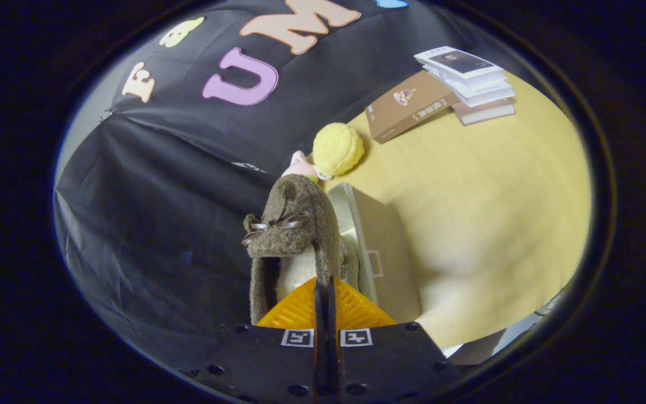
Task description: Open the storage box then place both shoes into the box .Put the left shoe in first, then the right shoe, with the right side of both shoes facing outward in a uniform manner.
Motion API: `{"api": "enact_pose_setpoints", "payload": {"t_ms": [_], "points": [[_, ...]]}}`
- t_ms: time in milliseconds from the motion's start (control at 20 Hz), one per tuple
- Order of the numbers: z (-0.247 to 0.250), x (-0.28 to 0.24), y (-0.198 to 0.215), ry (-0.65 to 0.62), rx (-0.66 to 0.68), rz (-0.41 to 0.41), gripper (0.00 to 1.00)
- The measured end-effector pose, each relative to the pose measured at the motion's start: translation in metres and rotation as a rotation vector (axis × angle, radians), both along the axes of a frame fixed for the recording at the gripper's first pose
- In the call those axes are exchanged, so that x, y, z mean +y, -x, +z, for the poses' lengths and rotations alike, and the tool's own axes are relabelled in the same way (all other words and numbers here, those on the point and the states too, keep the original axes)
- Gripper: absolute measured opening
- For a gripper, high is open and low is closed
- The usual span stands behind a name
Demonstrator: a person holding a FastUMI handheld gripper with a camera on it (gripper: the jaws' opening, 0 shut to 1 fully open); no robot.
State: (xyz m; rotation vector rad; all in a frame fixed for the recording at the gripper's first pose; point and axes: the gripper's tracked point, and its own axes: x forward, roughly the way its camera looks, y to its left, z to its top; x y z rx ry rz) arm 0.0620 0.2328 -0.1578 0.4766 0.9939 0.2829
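Observation:
A fuzzy brown shoe (294, 235) with a small bow and pale lining hangs from my gripper (324, 297), whose fingers are shut on its rear rim. It is held up in the air, toe pointing away from the fingers. Just beyond and beside the shoe stands the storage box (382, 247), a beige box with its drop-front door swung open and a pale inside showing. The view is rolled sideways, so the yellow table (485, 196) lies to one side of the box.
A fluffy yellow ball (337, 148) and a small pink toy (299, 166) sit behind the box. A brown book (410, 105) and a stack of white books (471, 81) lie farther off on the table. Black cloth walls the booth.

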Motion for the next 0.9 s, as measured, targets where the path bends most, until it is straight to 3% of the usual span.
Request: {"api": "enact_pose_setpoints", "payload": {"t_ms": [250,550,750,900], "points": [[-0.05,0.014,0.004,0.16,0.021,-0.016,0.04],[-0.071,0.002,-0.006,0.357,-0.028,-0.054,0.04],[-0.074,0.005,-0.008,0.367,-0.031,-0.04,0.04],[-0.067,0.012,-0.009,0.325,-0.043,-0.031,0.14]]}}
